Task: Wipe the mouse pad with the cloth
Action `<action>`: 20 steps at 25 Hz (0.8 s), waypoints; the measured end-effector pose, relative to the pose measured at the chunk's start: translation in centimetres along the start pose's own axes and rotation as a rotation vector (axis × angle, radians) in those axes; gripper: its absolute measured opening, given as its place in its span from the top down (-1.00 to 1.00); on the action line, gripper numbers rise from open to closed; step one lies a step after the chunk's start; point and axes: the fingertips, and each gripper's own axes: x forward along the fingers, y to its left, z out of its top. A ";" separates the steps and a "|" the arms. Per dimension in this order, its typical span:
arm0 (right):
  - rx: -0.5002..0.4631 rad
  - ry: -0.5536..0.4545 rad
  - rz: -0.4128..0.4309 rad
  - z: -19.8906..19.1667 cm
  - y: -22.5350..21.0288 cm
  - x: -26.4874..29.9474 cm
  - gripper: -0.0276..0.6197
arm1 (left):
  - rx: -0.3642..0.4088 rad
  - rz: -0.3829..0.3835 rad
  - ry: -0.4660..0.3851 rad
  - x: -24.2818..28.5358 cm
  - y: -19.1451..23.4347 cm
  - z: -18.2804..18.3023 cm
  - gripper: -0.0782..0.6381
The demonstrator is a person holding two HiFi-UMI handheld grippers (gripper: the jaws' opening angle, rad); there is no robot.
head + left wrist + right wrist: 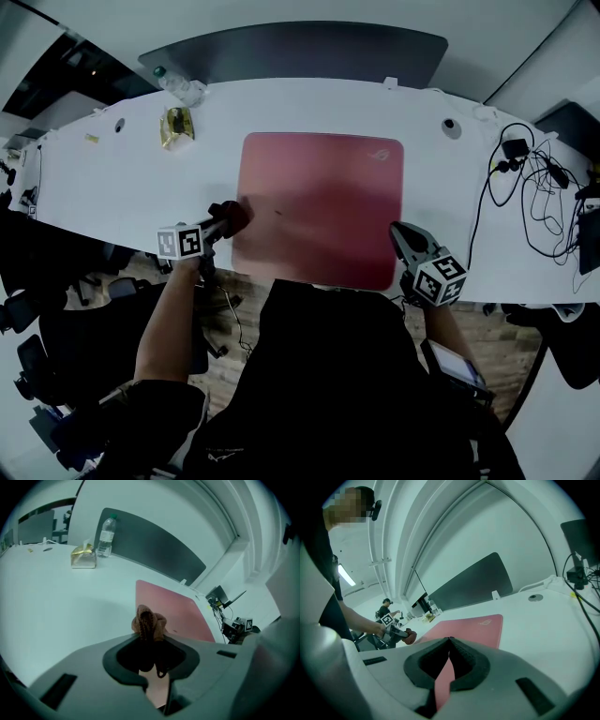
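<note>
A red mouse pad (323,206) lies flat on the white table (112,187), toward its front edge. My left gripper (225,223) is at the pad's left edge, shut on a bunched brown cloth (232,216). In the left gripper view the cloth (147,623) sticks up out of the closed jaws of the left gripper (149,634), with the pad (173,609) just beyond. My right gripper (396,231) is over the pad's front right corner. Its tips meet in the right gripper view, where the right gripper (449,640) is shut with nothing held; whether it touches the pad (473,627) I cannot tell.
A water bottle (183,89) and a gold packet (176,127) stand at the table's back left. Tangled black cables and a charger (534,202) lie at the right. A dark panel (300,52) runs behind the table. Office chairs (37,366) stand at the left.
</note>
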 end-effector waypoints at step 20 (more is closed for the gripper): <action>0.069 -0.100 -0.162 -1.5 -2.0 -7.4 0.84 | 0.120 -0.469 0.132 15.6 -27.5 -0.5 0.55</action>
